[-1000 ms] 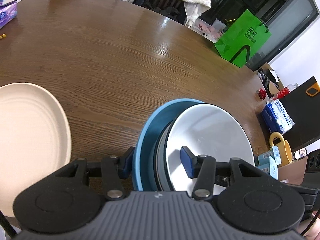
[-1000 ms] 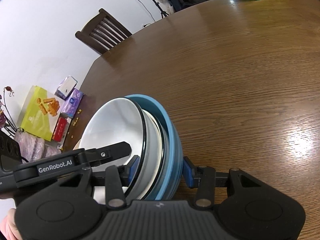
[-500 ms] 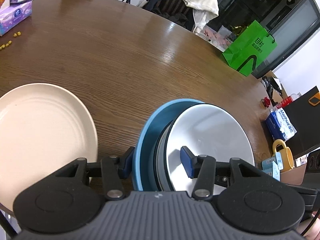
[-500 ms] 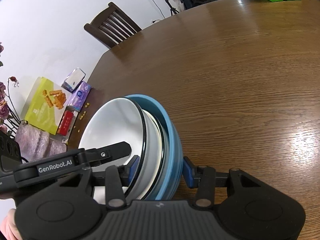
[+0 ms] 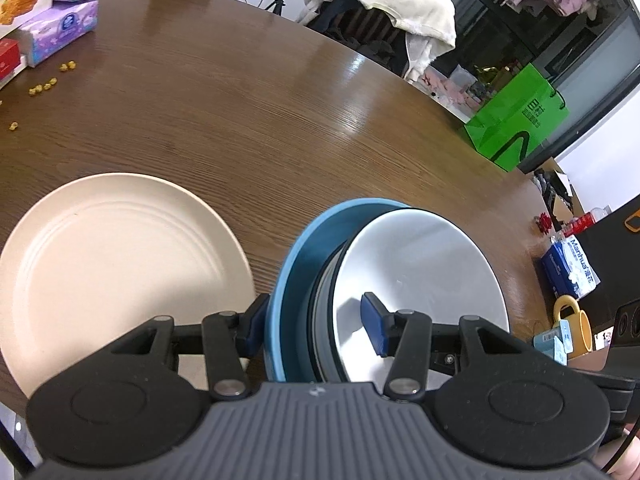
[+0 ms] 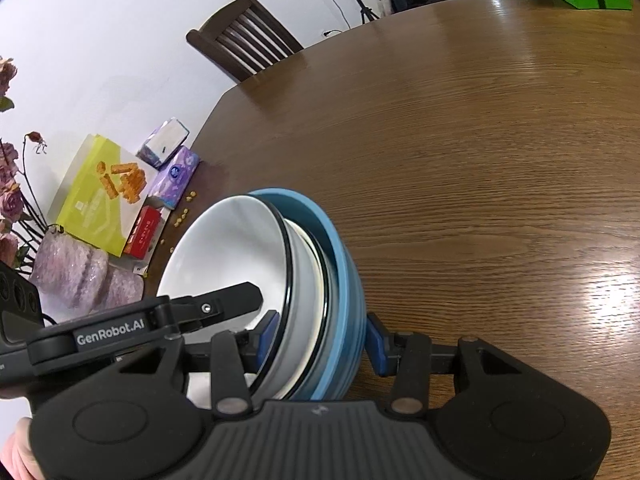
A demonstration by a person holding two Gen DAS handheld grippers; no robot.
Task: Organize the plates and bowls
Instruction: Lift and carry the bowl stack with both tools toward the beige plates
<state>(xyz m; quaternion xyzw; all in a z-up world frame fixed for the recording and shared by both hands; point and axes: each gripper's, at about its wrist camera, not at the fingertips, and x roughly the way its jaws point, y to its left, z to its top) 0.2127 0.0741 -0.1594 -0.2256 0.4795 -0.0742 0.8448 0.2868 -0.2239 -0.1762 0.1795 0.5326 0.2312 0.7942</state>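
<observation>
I hold a nested stack of bowls (image 5: 416,276) on edge between both grippers: a blue outer bowl (image 5: 304,264), a grey one, and a white inner bowl. My left gripper (image 5: 316,326) is shut on the stack's rim, one finger outside the blue bowl, one inside the white bowl. My right gripper (image 6: 322,340) is shut on the same stack (image 6: 256,256) from the other side. A cream plate (image 5: 112,264) lies flat on the wooden table (image 5: 280,120), left of the stack. The left gripper also shows in the right wrist view, reaching into the white bowl.
Tissue packs (image 5: 60,28) and a snack box (image 6: 100,196) sit at the table's far left edge, with small yellow crumbs (image 5: 40,88) nearby. A wooden chair (image 6: 244,44) stands behind the table. A green bag (image 5: 516,120) and a yellow mug (image 5: 572,328) lie beyond the right edge.
Both grippers carried the bowl stack leftward. The cream plate has come further into the left wrist view, and the tissue packs and crumbs now show.
</observation>
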